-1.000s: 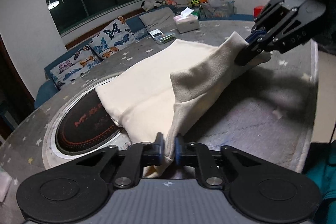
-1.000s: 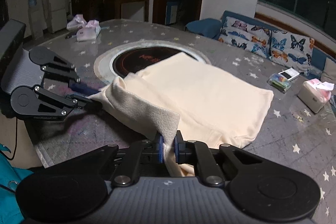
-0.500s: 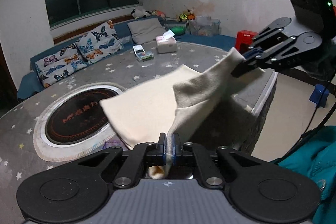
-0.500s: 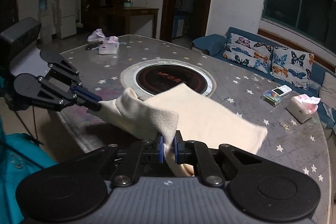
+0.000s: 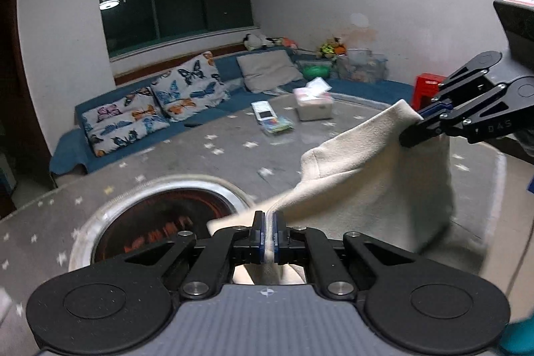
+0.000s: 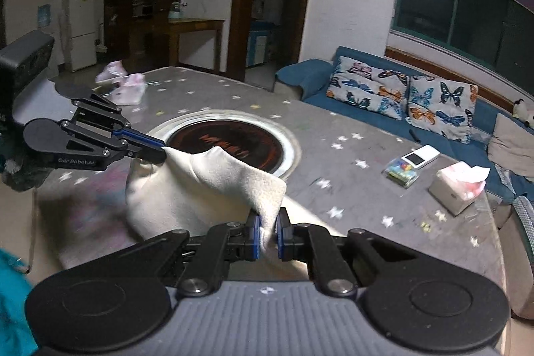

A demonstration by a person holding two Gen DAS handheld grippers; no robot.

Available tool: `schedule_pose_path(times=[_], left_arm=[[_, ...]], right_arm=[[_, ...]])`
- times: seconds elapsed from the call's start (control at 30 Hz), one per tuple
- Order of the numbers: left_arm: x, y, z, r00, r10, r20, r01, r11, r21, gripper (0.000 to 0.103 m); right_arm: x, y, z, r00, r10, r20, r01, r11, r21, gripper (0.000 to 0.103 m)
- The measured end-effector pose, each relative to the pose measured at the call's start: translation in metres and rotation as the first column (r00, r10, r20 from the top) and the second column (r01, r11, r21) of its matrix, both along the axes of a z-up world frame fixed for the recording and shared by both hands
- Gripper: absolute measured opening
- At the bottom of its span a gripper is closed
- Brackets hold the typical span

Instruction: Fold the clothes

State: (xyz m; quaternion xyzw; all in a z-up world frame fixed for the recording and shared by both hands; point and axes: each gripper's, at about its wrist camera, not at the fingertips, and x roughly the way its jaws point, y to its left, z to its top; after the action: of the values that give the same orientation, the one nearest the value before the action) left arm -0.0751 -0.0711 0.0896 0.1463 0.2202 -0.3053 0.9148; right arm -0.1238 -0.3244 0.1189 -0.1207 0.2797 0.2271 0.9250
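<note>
Both tongs are gripping the cream garment (image 5: 373, 175) and holding it up off the tabletop (image 5: 207, 162). Left tongs (image 5: 269, 236): fingers are pinching tight on one edge of the cloth, fabric bunching between the blue pads. Right tongs (image 6: 267, 232): likewise clamping a fold of the cloth, almost fully closed on it. The garment is hanging slack between the two grips, its lower part sagging toward the tabletop near the round inset burner (image 6: 230, 145). Whether the bottom is touching the surface is unclear. Farther off on the tabletop, a tissue box (image 6: 457, 186), a small white device (image 6: 420, 155) and a clear pack of coloured bits (image 6: 400, 172) are sitting well apart from the cloth.
</note>
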Motion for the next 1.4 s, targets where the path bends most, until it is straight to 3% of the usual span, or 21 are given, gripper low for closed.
schedule_pose_path(times=[0.23,0.47,0.6,0.73,1.13,1.4], left_arm=[[0.078,-0.029,-0.022,0.997,0.074,-0.027,-0.073,0.996,0.046,0.005],[0.119,-0.043,-0.064,0.977,0.165,-0.137,-0.157,0.985,0.068,0.008],[0.127,-0.042,-0.072,0.966,0.205,-0.155,-0.193,0.977,0.090,0.009],[0.123,-0.037,-0.063,0.960,0.231,-0.156,-0.221,0.972,0.079,0.009],[0.090,-0.082,-0.052,0.978,0.078,-0.193,-0.076,0.997,0.017,0.010],[0.096,-0.095,-0.066,0.969,0.106,-0.224,-0.097,0.994,0.050,0.010]], right_arm=[[0.084,-0.005,-0.023,0.996,-0.057,-0.062,0.056,0.998,-0.023,0.009],[0.130,-0.012,-0.087,0.968,-0.192,-0.162,0.196,0.981,0.012,0.016],[0.130,-0.022,-0.099,0.954,-0.249,-0.167,0.259,0.965,0.044,0.020],[0.112,-0.038,-0.086,0.951,-0.274,-0.141,0.286,0.955,0.075,0.020],[0.044,-0.083,-0.080,0.925,-0.329,-0.192,0.351,0.932,0.094,0.020],[0.066,-0.083,-0.095,0.925,-0.303,-0.227,0.342,0.927,0.156,0.020]])
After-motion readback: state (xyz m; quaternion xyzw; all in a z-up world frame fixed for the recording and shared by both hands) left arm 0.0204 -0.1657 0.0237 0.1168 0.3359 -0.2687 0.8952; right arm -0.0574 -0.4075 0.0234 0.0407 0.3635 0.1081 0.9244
